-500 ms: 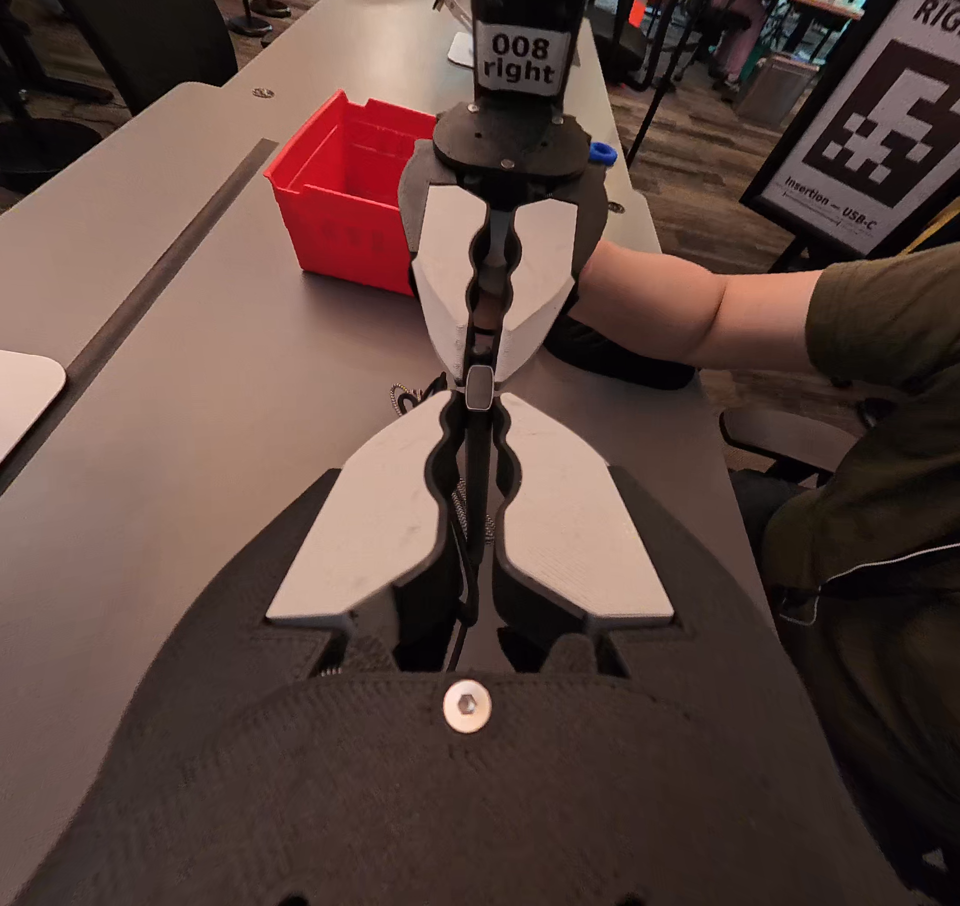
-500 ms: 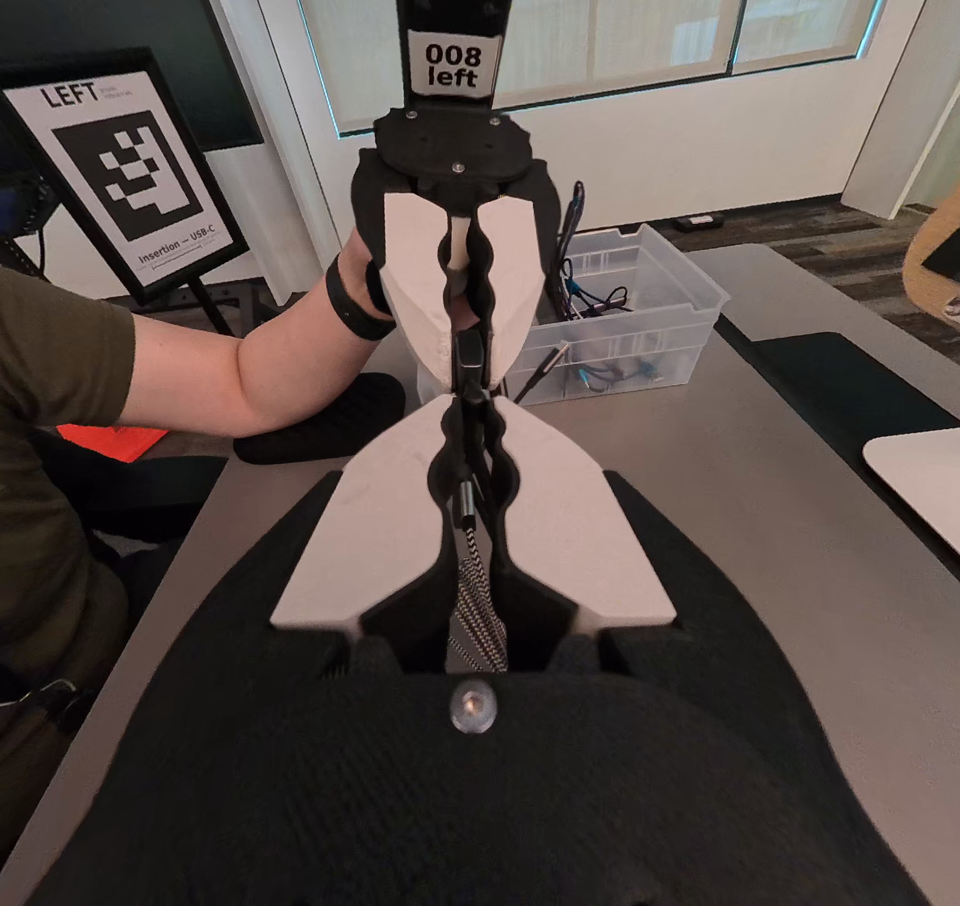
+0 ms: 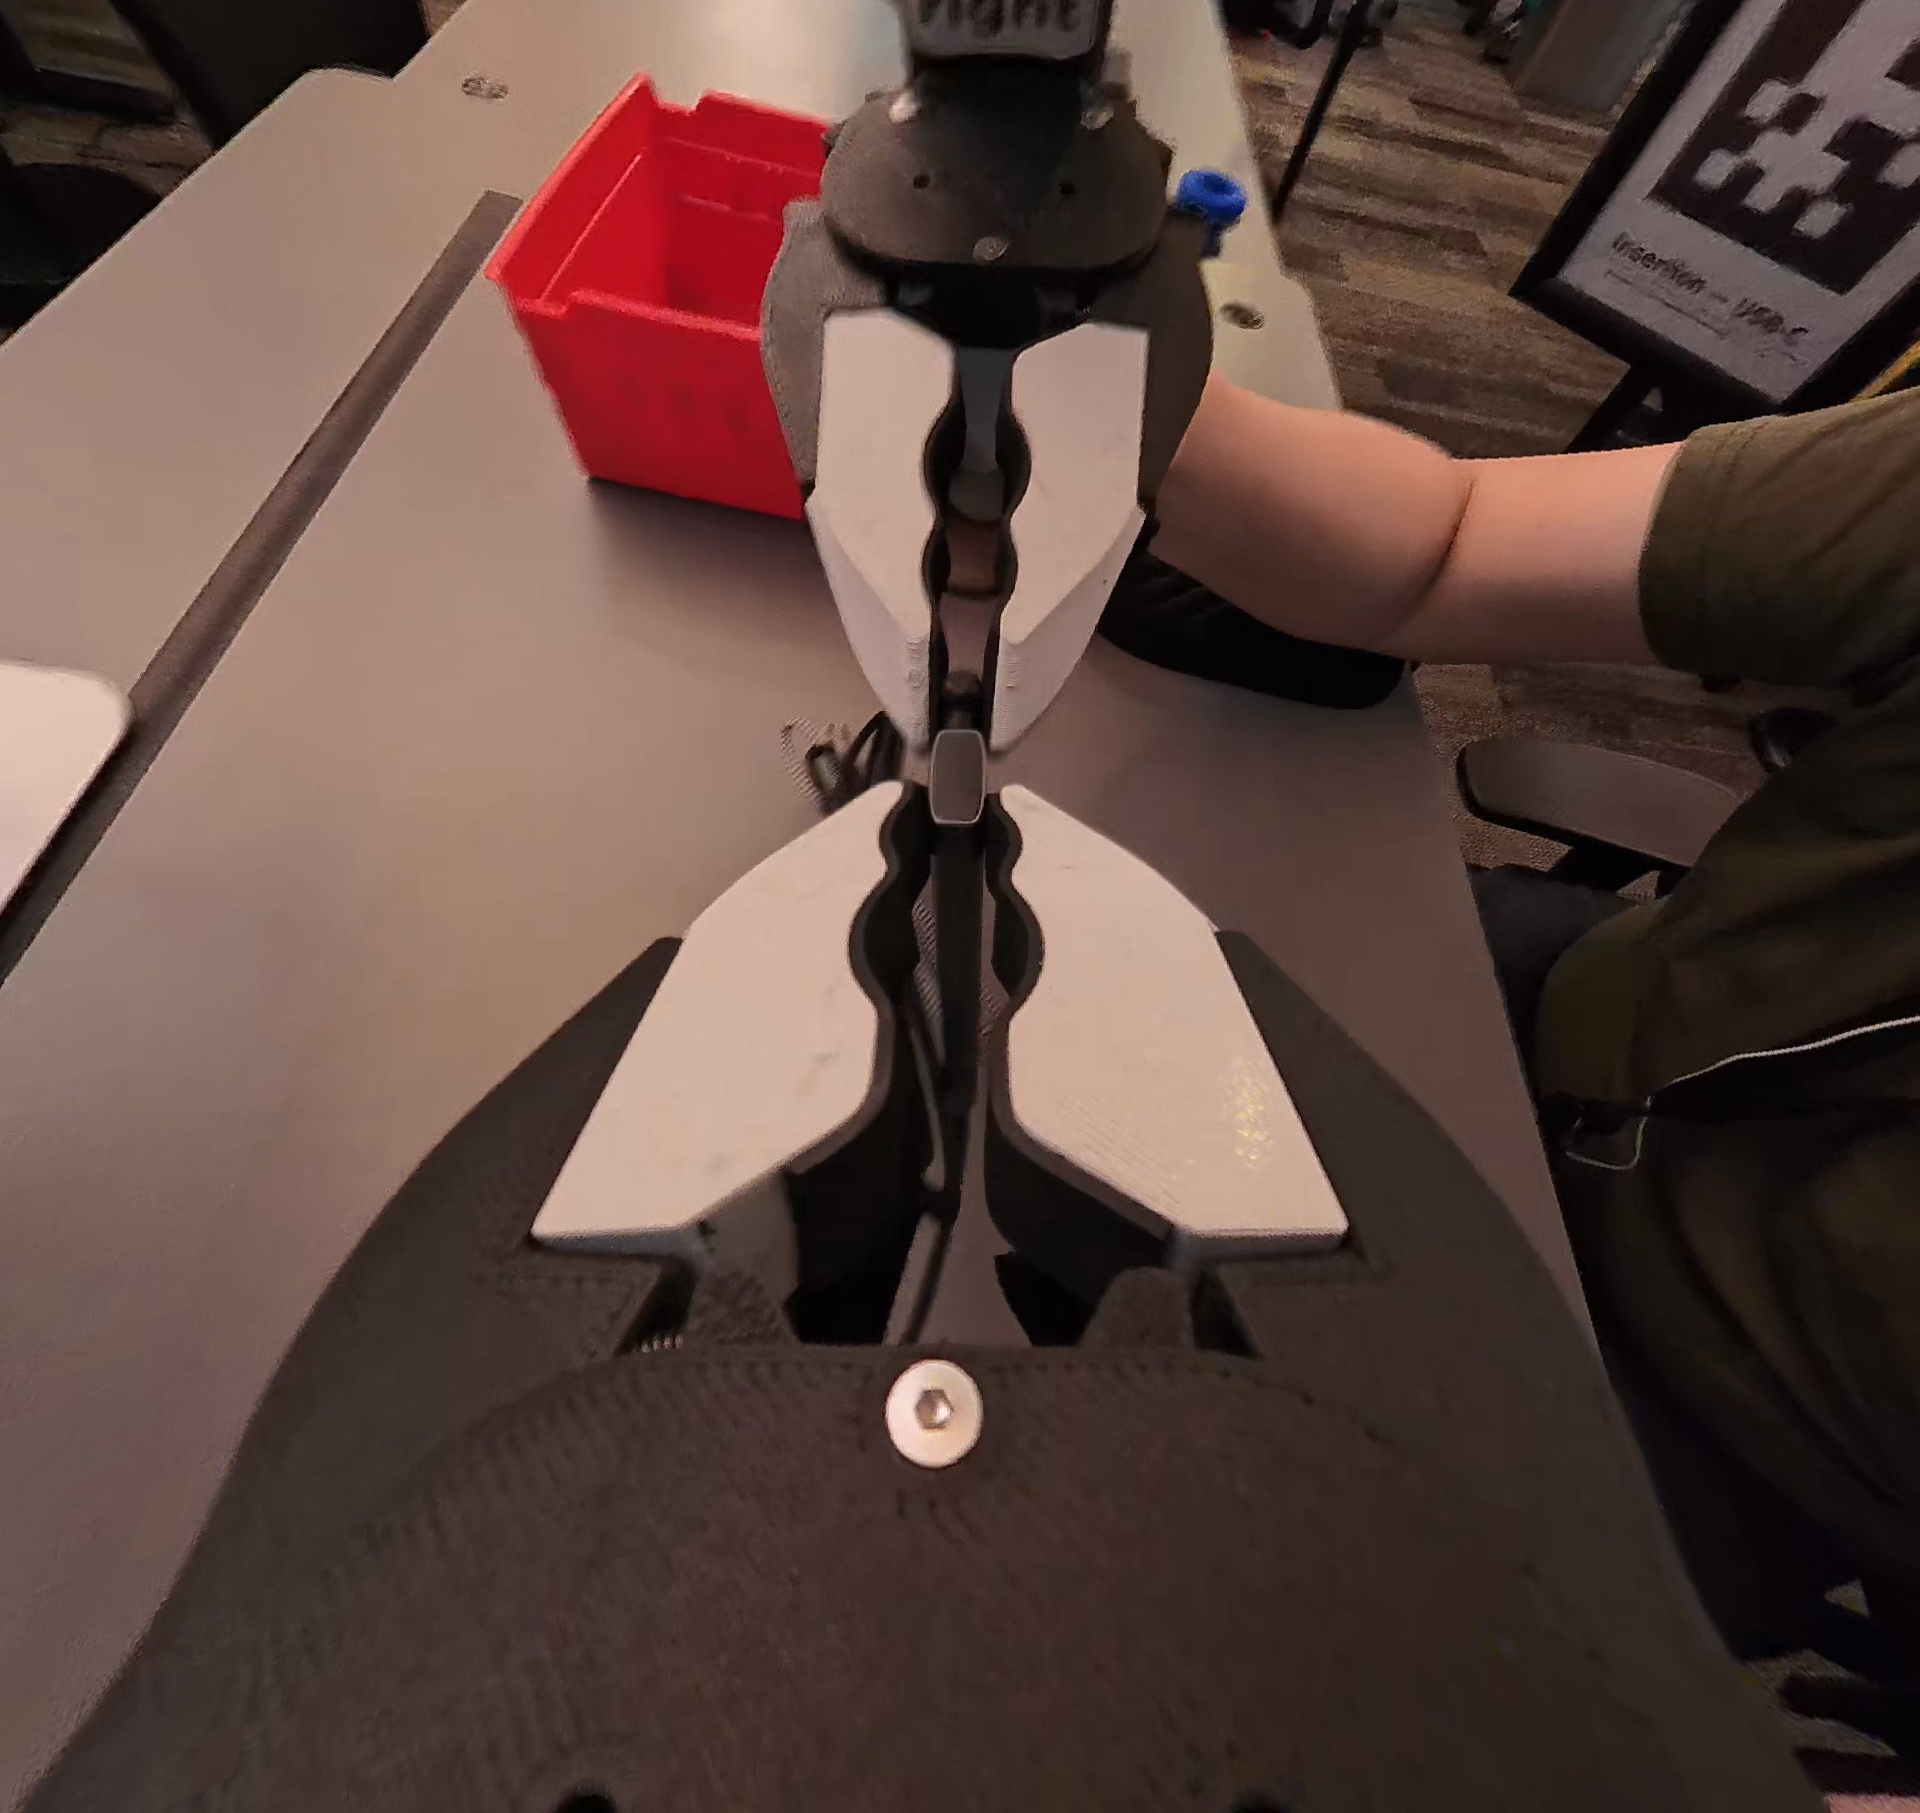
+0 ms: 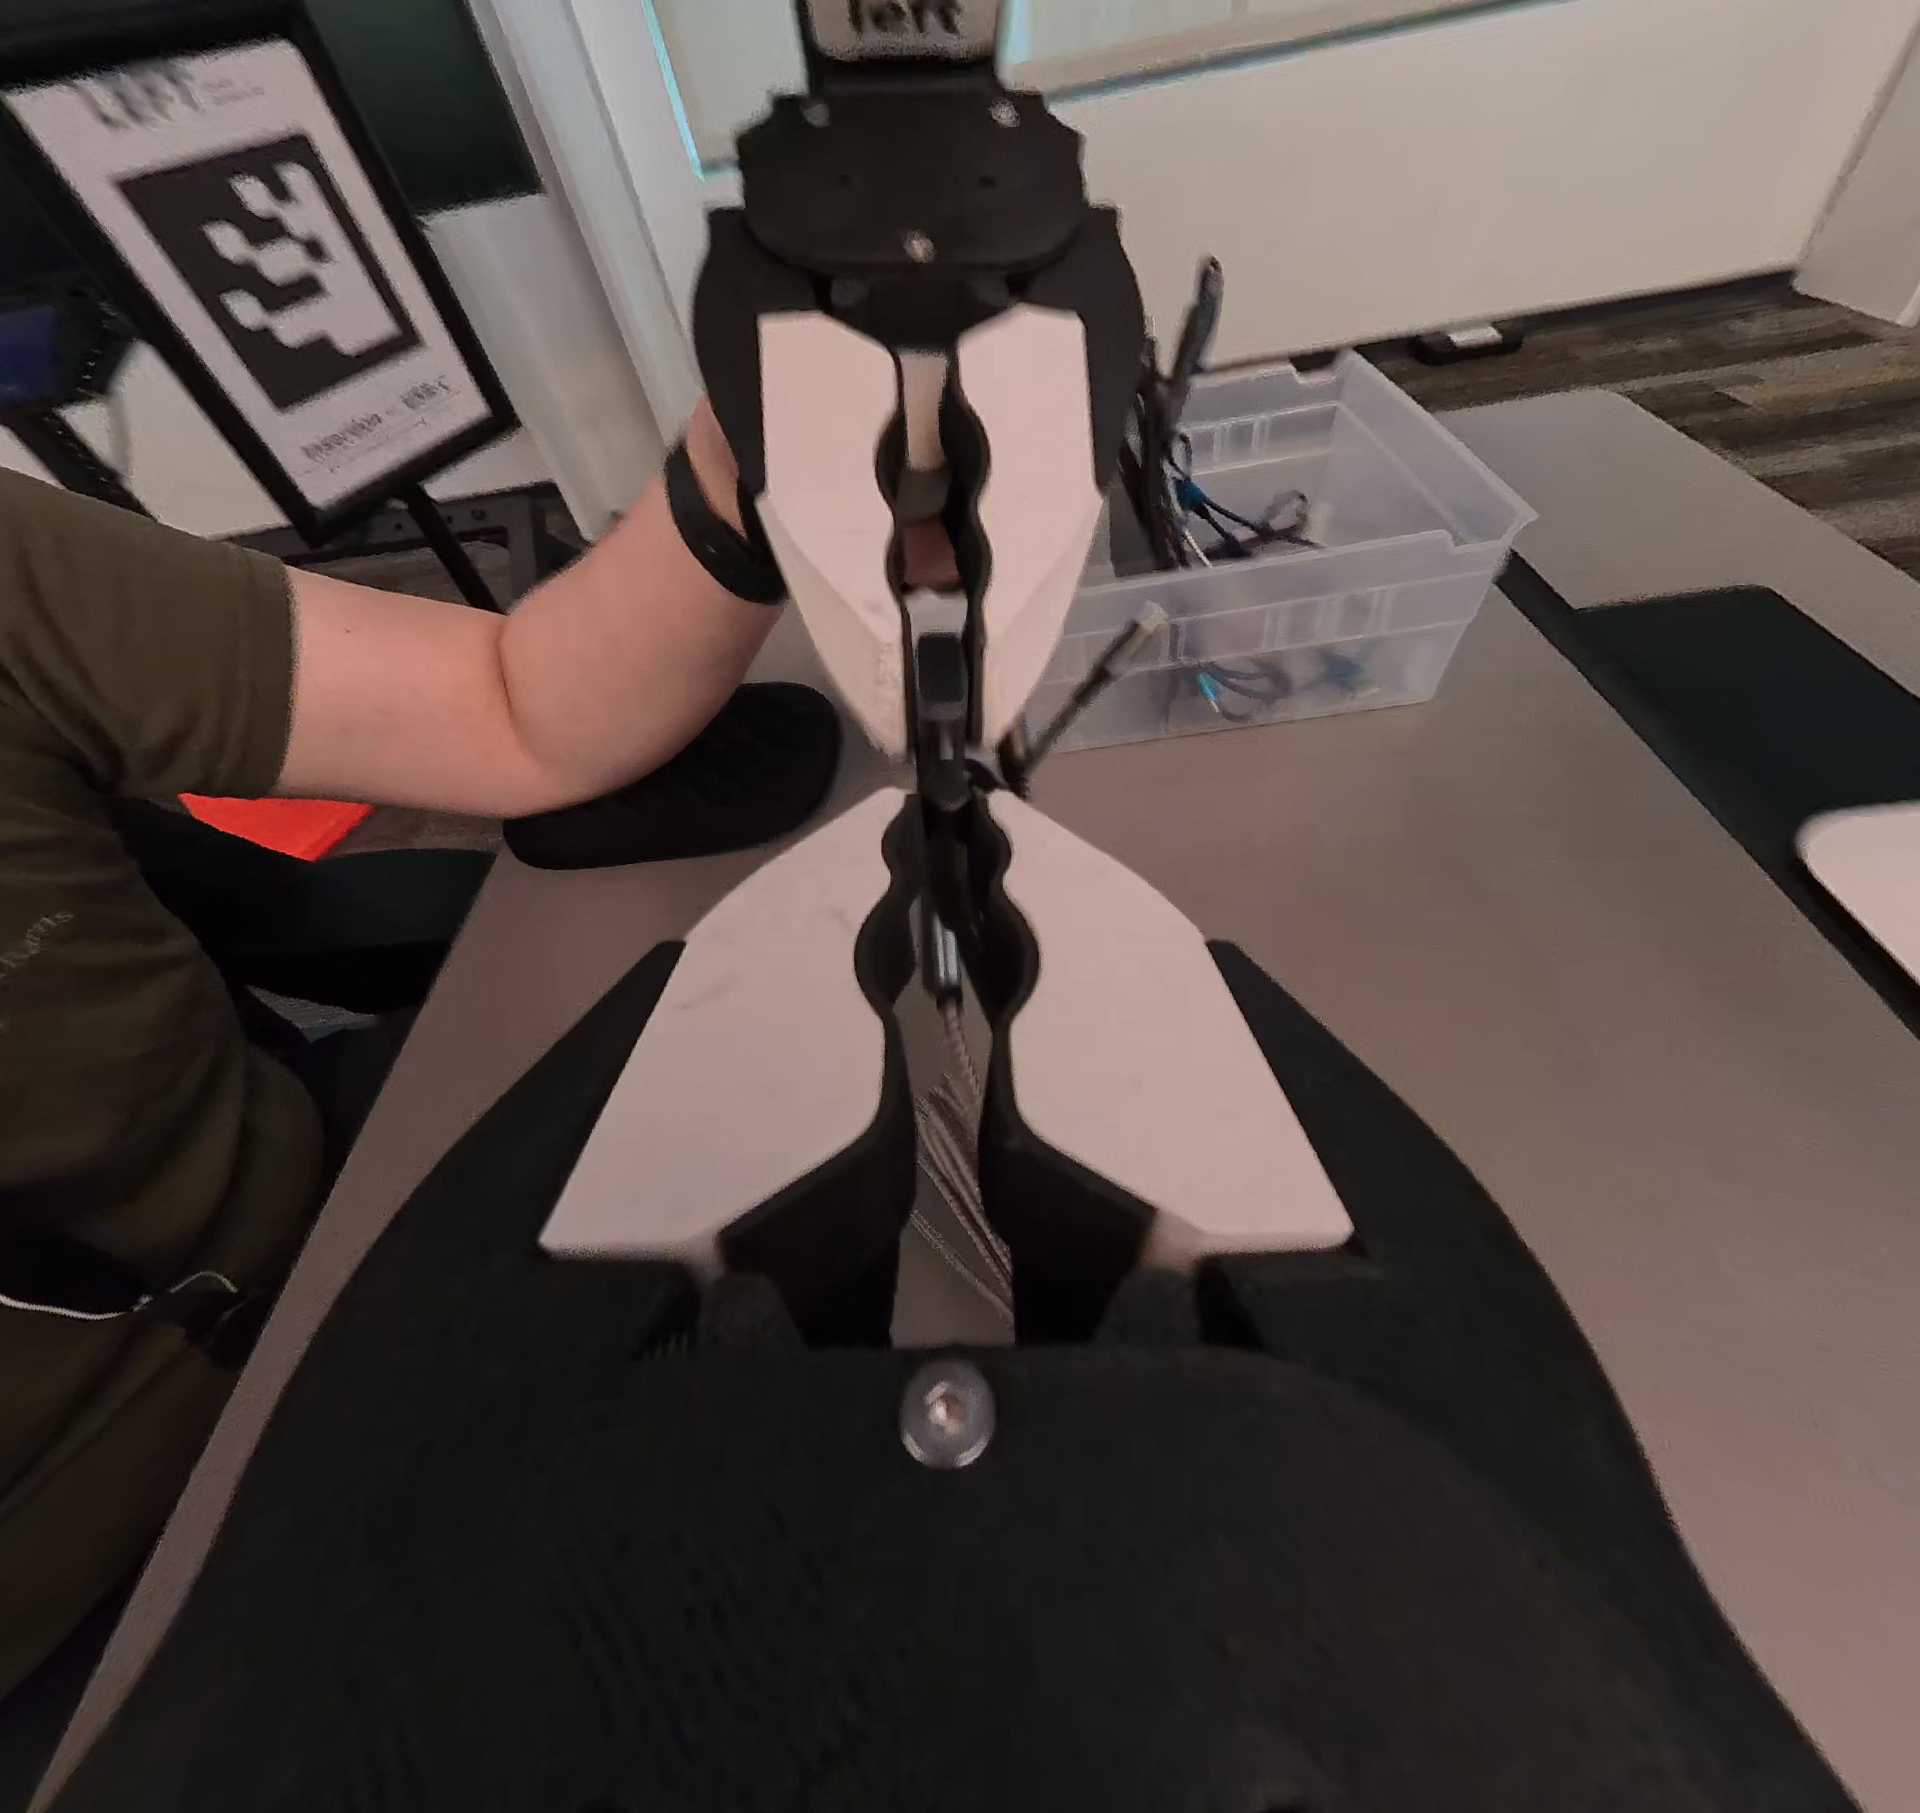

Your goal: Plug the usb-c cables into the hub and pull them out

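Left wrist view: the left gripper is closed on the hub, whose grey end pokes out at its tips. The right gripper faces it tip to tip; a red bin sits beyond on the left.

Right wrist view: the right gripper is clamped on a braided usb-c cable, its plug at the tips meeting the hub. Whether it is seated I cannot tell; more cables wait in the clear bin ahead to the right.

framed sign cut off at right edge, red bin partly hidden, cable ends too small
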